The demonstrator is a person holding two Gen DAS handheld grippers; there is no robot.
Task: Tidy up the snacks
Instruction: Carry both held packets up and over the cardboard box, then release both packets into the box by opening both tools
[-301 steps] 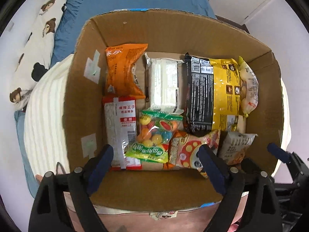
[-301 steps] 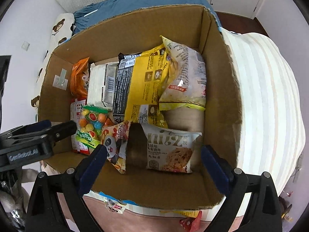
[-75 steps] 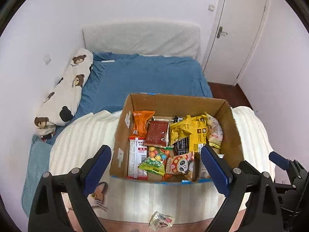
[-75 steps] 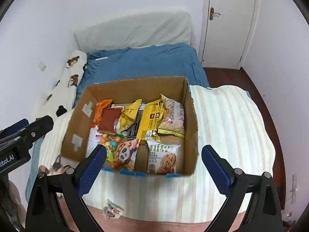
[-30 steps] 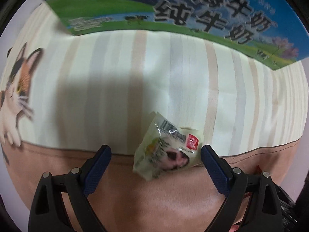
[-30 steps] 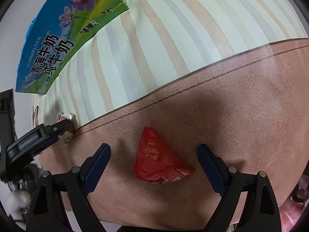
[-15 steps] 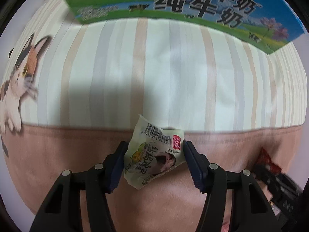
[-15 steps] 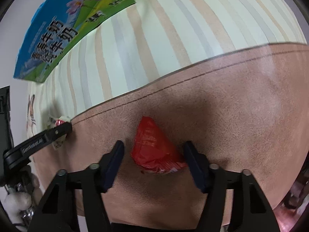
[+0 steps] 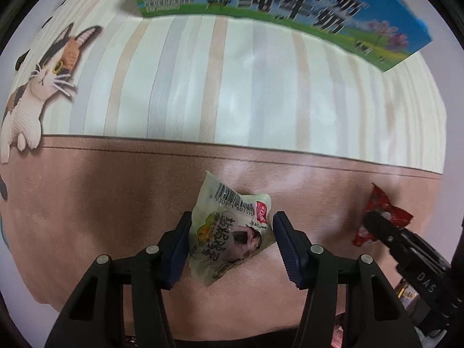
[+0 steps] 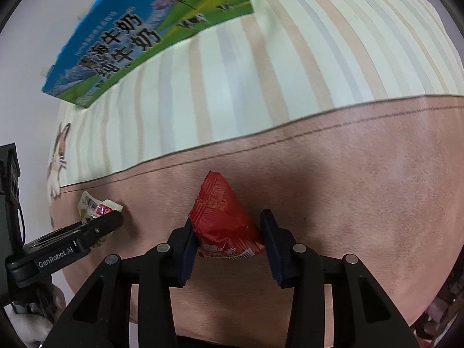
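Both packets lie on the near brown band of the blanket, well short of the box. The left gripper is closing around the pale packet; the right gripper is closing on the red packet. Both look light, crinkly, slippery and crushable; a mid-body pinch seems safest.

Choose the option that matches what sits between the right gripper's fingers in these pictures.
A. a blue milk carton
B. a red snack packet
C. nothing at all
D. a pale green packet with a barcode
B: in the right wrist view, the red snack packet sits between the closing fingers of the right gripper, on the brown band of the bedcover.
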